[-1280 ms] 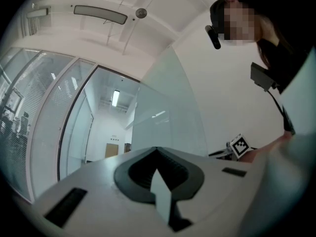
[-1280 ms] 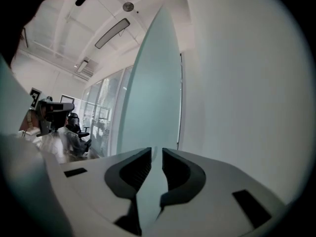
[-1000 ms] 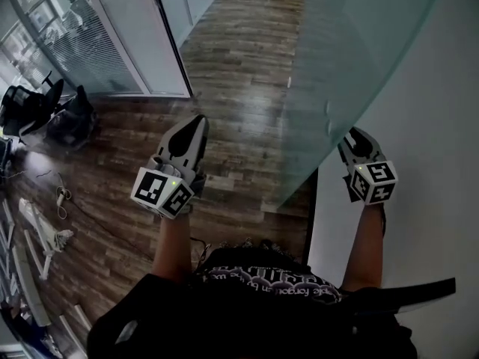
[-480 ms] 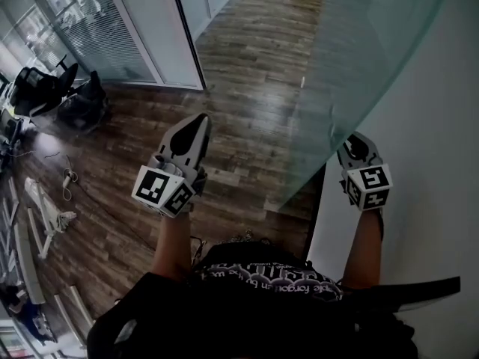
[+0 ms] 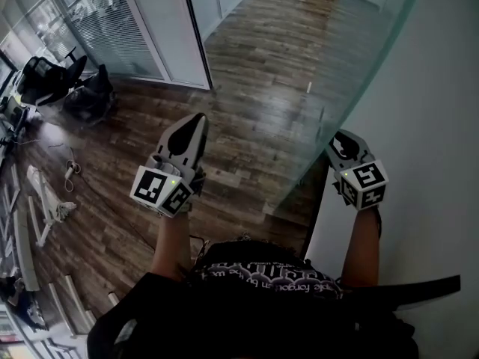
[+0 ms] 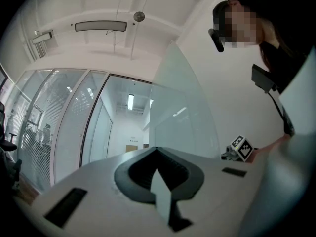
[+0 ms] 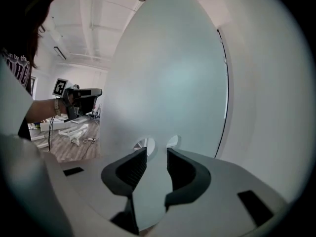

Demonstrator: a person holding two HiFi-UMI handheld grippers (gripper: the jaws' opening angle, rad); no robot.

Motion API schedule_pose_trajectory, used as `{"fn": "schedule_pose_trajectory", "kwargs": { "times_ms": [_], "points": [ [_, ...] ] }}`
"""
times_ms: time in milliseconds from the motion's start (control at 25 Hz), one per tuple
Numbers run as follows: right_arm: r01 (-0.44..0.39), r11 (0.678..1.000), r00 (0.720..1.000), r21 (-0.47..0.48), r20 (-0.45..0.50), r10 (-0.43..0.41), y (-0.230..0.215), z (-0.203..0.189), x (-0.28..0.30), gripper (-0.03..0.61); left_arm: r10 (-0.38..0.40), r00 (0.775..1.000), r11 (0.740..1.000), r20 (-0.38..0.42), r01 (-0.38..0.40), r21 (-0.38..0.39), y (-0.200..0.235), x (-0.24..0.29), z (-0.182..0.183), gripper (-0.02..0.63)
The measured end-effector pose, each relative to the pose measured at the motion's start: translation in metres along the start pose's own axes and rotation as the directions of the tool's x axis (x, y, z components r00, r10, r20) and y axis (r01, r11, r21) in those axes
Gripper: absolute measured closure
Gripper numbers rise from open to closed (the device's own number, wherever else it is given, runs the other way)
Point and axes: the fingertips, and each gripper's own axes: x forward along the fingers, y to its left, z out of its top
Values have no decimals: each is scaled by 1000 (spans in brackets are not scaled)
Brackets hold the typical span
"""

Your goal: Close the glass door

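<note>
Head view: a person [image 5: 262, 298] in dark clothing is standing on a wooden floor [image 5: 247, 73], holding one gripper in each hand. The right gripper [image 5: 338, 146] is meeting the near edge of the glass door [image 5: 359, 66], which is standing open at an angle to the white wall [image 5: 441, 126]. The gripper is lying in the narrow space between pane and wall, touching the glass. The left gripper [image 5: 196, 122] is hanging over bare floor, well apart from the door and to its left, with its jaws pressed together on nothing. Office chairs [image 5: 45, 81] and loose cables [image 5: 71, 172] are lying at the far left, before a glazed partition [image 5: 97, 28].

Right gripper view: the right gripper [image 7: 150, 154] is gripping the glass door [image 7: 168, 73]. The frosted pane is passing straight between the two dark jaws, one pad bearing on each face. Two round holes [image 7: 145, 144] in the glass are showing just beyond the jaw tips. The left gripper [image 7: 81, 95] is appearing at the far left, clear of the pane.

Left gripper view: the left gripper [image 6: 158, 152] is pointing upward with its jaws meeting at the tip and holding nothing. The glass door [image 6: 182, 112] is rising ahead and to the right, apart from these jaws, with the right gripper [image 6: 241, 148] showing beside its edge.
</note>
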Motion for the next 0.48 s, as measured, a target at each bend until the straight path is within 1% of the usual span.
{"fn": "schedule_pose_trajectory", "kwargs": {
  "times_ms": [160,360,480],
  "points": [
    [-76,997,997,11,29,75,4,5,19,456,38,999,999,-8,-38,18,7,-5,1,612],
    [-164,986,985,6,54,163,12,16,45,449,124,992,991,-20,-123,44,27,-22,6,612],
    [-214,977,975,18,63,213,18,19,63,447,170,985,984,-34,-168,61,37,-35,8,612]
  ]
}}
